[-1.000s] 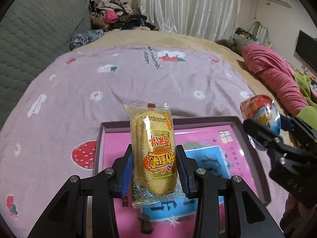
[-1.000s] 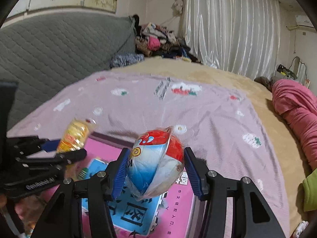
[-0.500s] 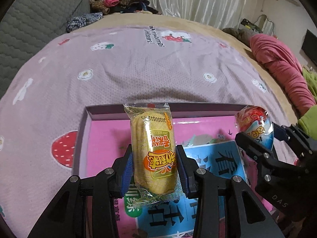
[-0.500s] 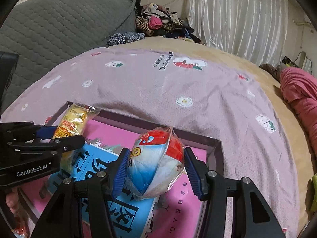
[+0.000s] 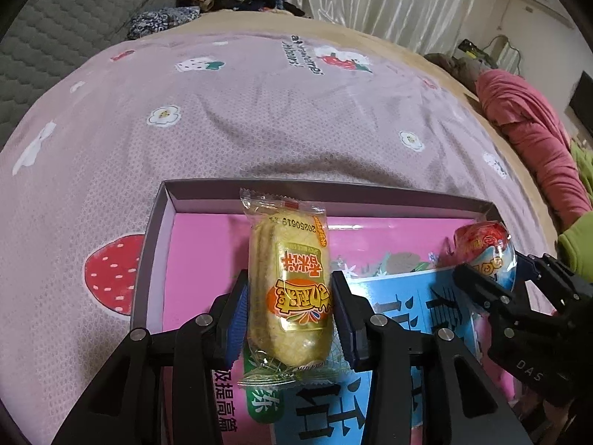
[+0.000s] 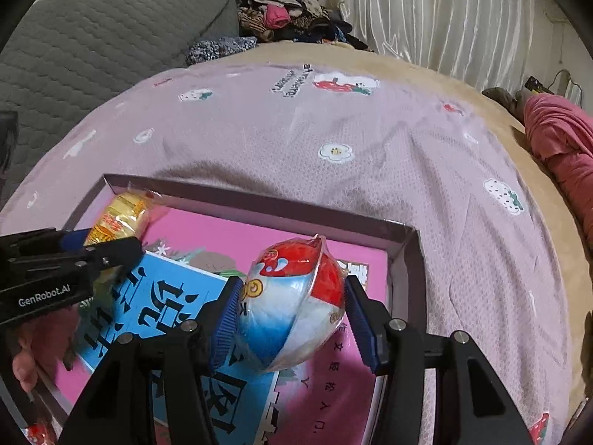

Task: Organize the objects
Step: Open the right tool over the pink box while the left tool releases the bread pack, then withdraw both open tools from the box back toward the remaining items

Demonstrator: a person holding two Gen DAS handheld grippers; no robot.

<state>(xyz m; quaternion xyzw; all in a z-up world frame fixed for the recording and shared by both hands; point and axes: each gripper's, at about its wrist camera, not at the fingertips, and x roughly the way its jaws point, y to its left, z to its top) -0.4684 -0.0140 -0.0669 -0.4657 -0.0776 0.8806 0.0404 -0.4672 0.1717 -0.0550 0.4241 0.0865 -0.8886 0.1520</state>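
**Yellow cake, red-blue ball over the box**

Yellow snack cake (image 5: 289,293) sits clamped in the left claw (image 5: 289,319); the right claw (image 6: 292,315) grips a wrapped red, white and blue ball (image 6: 292,296). Both hang above the pink-lined box (image 5: 200,207) on the bed (image 5: 259,118).

Shallow box (image 5: 155,230): on the bedspread (image 5: 259,118) of the bed. Booklet (image 6: 155,307): flat inside the box. Rice-cracker packet (image 5: 289,289): above the box's left part. Round wrapped snack (image 6: 292,300): above its right part. Clothes pile (image 6: 285,18): far behind the box.
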